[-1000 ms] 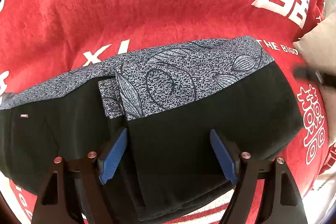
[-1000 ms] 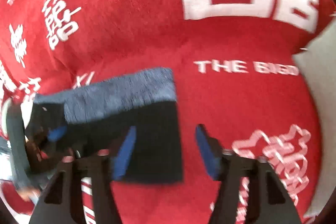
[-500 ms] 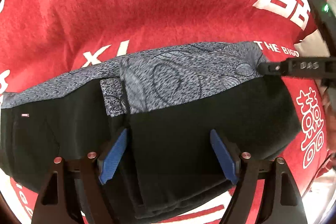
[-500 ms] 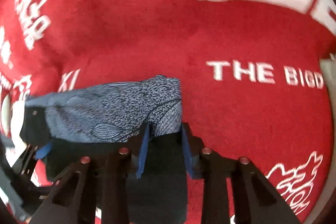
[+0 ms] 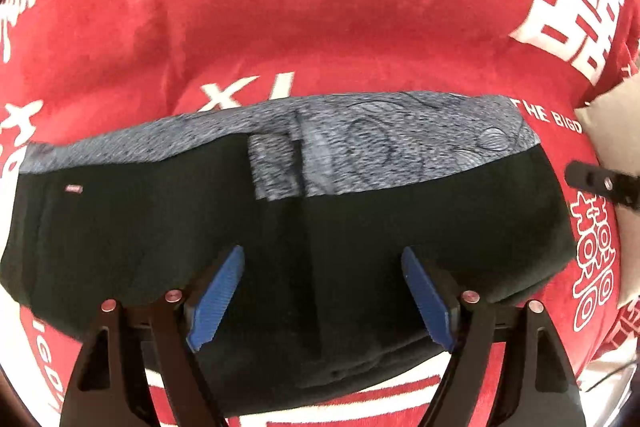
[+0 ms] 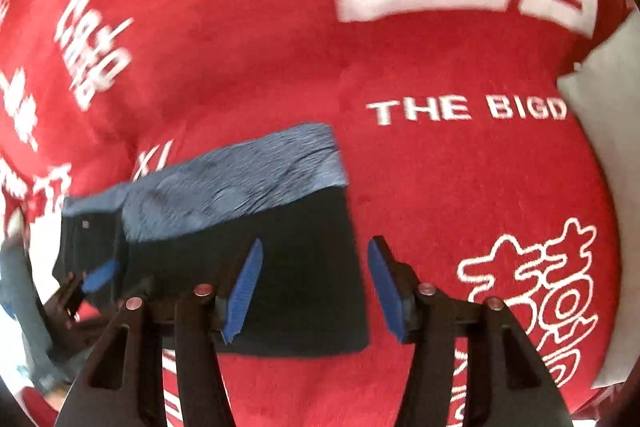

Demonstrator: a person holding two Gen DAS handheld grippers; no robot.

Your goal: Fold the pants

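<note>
Both blue-padded tools hang with their jaws spread wide, gripping nothing: the left hand-held gripper point(image 5: 320, 293) hovers over the dark near half of the pants point(image 5: 360, 227), and the right hand-held gripper point(image 6: 316, 285) straddles their right-hand edge. Folded into a long band, the pants lie flat on the red blanket point(image 5: 320, 27), patterned grey strip on the far side. Beyond, at the right edge, sits a pale cushion point(image 6: 608, 75).

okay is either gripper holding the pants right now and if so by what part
Nothing is held. The left gripper and the right gripper are both open, with the folded pants lying loose on the red blanket.
</note>
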